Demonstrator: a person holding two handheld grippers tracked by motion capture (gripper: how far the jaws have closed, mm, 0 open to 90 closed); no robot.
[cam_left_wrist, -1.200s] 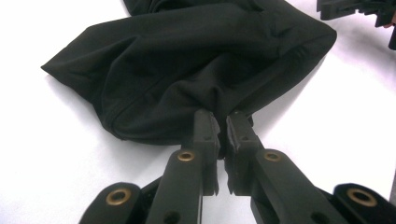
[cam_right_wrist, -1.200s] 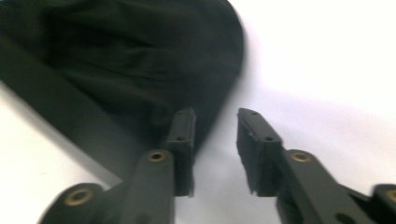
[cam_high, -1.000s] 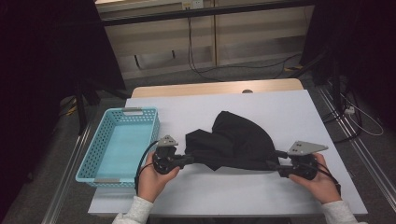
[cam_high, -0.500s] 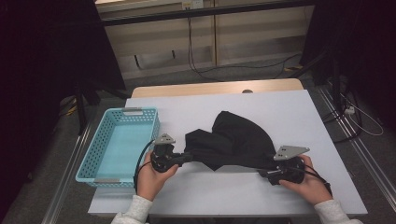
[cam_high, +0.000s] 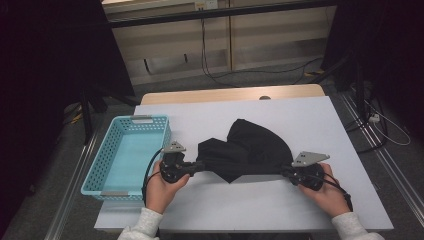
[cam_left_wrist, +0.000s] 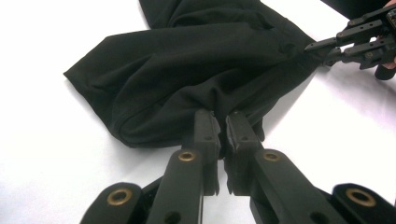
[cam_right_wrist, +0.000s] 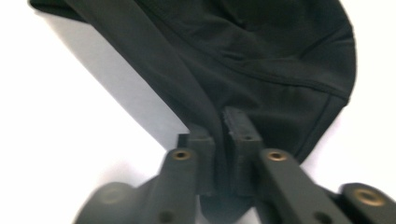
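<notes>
At the near edge of the white worktop (cam_high: 260, 205), two grippers are held, one in each hand. The left gripper (cam_high: 196, 166) is clamped on the near left edge of the black garment (cam_high: 250, 150); in the left gripper view a fold of cloth is pinched between its fingers (cam_left_wrist: 208, 130), which stand almost together. The right gripper (cam_high: 286, 170) has just been closing, and its fingers (cam_right_wrist: 238, 128) are now gripping the near right edge of the garment, with cloth bunched between them. Between the two grips the single garment is spread flat on the worktop, its rounded bulk lying farther off toward the middle. What kind of garment it is cannot be made out, as its folds are lost in the dark fabric, and the right gripper view is blurred. To the left, one turquoise basket (cam_high: 150, 125) stands at the worktop's left edge, apart from the garment.
</notes>
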